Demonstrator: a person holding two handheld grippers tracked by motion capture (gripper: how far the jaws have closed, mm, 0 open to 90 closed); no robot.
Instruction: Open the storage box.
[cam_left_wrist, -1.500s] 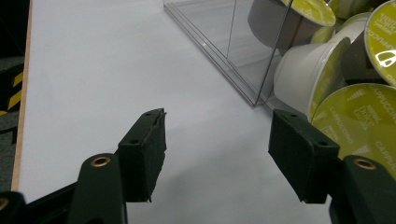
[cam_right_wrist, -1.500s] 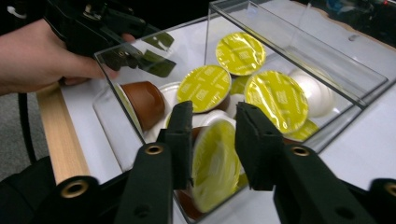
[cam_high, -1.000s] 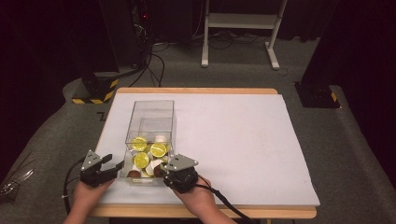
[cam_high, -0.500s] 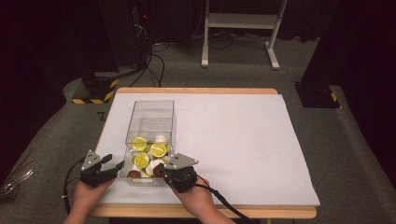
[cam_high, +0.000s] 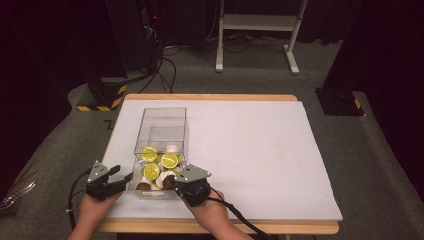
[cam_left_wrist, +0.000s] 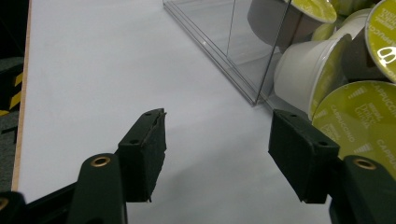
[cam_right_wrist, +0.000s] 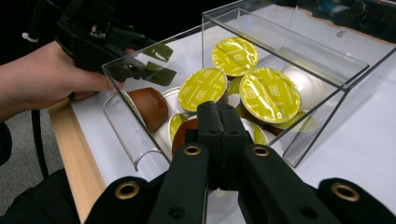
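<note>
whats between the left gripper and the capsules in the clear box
The box's clear side wall. In the left gripper view the left gripper, jaws open, sits on bare white table cover outside it, with the capsules behind the wall.

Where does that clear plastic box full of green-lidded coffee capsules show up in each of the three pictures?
High view: the clear plastic box lies left of centre on the white table, between the two grippers.
Left gripper view: its corner is at upper right.
Right gripper view: it spans the middle and upper right.
Shared landmark: the green-lidded capsules.
</note>
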